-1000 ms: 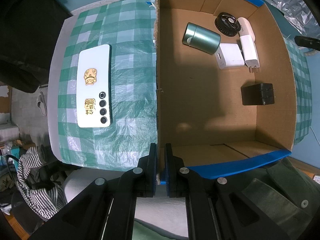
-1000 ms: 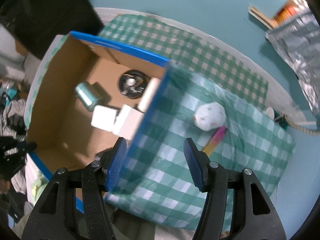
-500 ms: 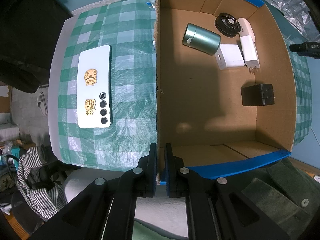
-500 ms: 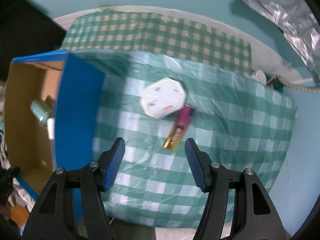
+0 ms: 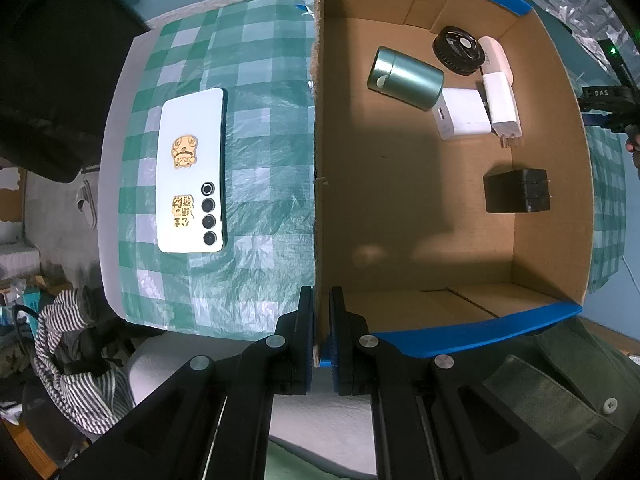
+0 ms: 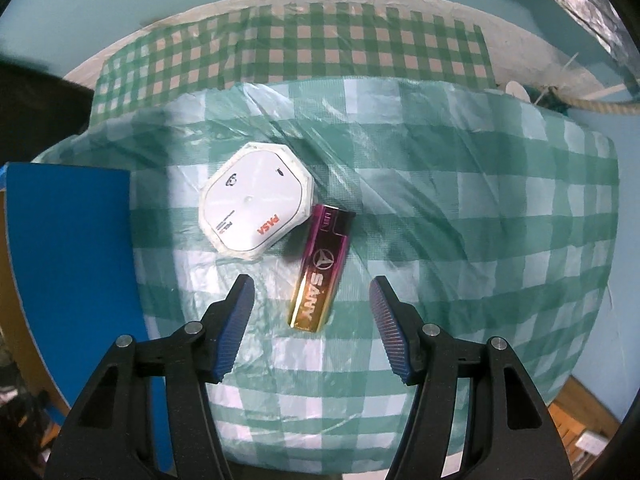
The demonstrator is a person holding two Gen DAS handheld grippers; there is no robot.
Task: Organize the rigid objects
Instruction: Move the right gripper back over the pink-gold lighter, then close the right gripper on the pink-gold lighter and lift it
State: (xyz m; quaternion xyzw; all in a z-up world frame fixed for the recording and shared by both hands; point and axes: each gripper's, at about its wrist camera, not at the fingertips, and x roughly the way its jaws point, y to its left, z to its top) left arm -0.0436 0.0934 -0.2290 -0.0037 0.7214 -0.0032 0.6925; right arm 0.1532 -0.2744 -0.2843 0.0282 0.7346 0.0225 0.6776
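1. Right gripper (image 6: 312,314) hangs with jaws spread wide and nothing between the pads; the lighter (image 6: 322,268) lies flat in the gap ahead of them, long axis running away from the fingers. Judgement: lined up for a pinch across its narrow sides.
2. Lighter: slim rectangular bar, glossy metallic finish fading pink to gold, printed logo. Smooth faces could slip under the ribbed blue pads.
3. White octagonal case (image 6: 254,212), flat plastic lid with red lettering, sits ahead and left of the fingers, touching or just beside the lighter's far end; a wide closing could nudge it.
4. Left gripper (image 5: 318,334) is clamped on the near wall of the cardboard box (image 5: 316,160), one finger inside, one outside. Judgement: steadying the box for drop-offs.
5. Inside, ahead and right of it: green metal can on its side (image 5: 406,78), white chargers (image 5: 464,114), black plug (image 5: 516,192).
6. Outside, ahead and left: phone (image 5: 192,176) face down on the crinkled checked plastic tablecloth (image 5: 264,120).
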